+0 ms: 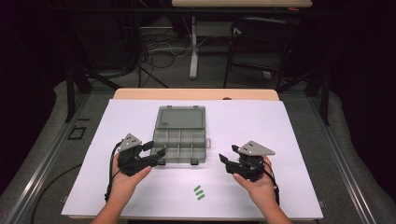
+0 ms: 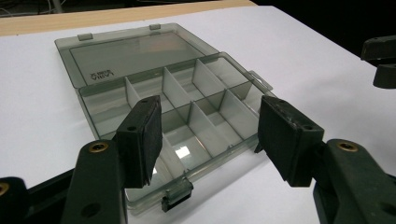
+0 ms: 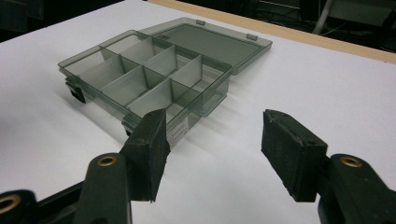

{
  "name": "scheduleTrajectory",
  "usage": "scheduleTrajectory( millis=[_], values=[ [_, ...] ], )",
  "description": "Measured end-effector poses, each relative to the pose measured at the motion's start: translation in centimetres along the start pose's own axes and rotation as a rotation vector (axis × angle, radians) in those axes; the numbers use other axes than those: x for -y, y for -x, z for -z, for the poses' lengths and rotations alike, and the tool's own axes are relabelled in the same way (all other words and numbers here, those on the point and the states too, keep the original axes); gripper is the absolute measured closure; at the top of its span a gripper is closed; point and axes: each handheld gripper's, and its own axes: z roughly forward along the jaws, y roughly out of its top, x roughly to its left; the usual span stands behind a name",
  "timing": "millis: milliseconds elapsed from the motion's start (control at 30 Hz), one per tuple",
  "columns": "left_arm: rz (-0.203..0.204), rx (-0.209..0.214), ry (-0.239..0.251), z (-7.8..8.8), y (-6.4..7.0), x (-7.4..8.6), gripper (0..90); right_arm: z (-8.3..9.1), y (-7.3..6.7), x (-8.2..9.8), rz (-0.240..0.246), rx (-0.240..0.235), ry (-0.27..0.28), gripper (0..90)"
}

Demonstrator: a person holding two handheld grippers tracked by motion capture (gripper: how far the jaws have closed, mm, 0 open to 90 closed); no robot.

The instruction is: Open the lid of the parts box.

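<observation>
A smoky see-through compartment box (image 1: pixel 180 140) lies open on the white sheet (image 1: pixel 280 126), its lid (image 1: pixel 181 116) flat behind it. Its divided cells look empty. My left gripper (image 1: pixel 155 148) is held at the box's front left corner, jaws apart with nothing between them. In the left gripper view the box (image 2: pixel 187 88) sits just beyond the open left gripper (image 2: pixel 210 112). My right gripper (image 1: pixel 227 155) hovers to the right of the box, a little away from it, also open and empty. The right gripper view has the box (image 3: pixel 149 70) ahead and left of the right gripper (image 3: pixel 215 123).
Three short green marks (image 1: pixel 199 192) sit on the sheet near the front edge, between my hands. The wooden table edge (image 1: pixel 196 93) runs along the back. Behind it stand a dark chair (image 1: pixel 257 42) and a white table leg (image 1: pixel 193 46).
</observation>
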Motion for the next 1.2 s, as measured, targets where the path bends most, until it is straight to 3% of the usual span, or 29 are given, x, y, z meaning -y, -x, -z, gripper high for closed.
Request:
scheduleTrajectory(
  millis=[300,500,700,800,900,967,1200],
  values=[
    [0.020,0.012,-0.012,0.0,0.6,0.9,40.4,1.1,0.2,0.7,-0.035,-0.006,-0.013,30.7],
    [0.023,0.014,-0.023,0.2,1.4,1.2,40.1,1.7,0.3,1.0,-0.026,0.015,-0.018,24.6],
    [0.004,0.020,-0.029,0.3,2.3,1.4,40.1,2.6,0.7,1.3,-0.067,0.032,-0.003,17.2],
    [-0.010,0.021,-0.041,0.1,2.6,1.6,40.1,2.8,0.9,1.4,-0.093,0.012,-0.038,17.0],
    [-0.015,0.025,-0.047,-0.1,2.9,1.7,40.1,2.5,1.0,1.8,-0.115,0.012,0.001,15.2],
    [-0.021,0.029,-0.050,-0.2,3.1,1.7,40.2,3.0,1.1,1.7,-0.091,0.003,-0.044,14.5],
    [-0.053,0.020,-0.065,-0.6,4.0,2.3,39.8,3.1,0.7,1.9,-0.052,0.046,-0.015,15.0]
  ],
)
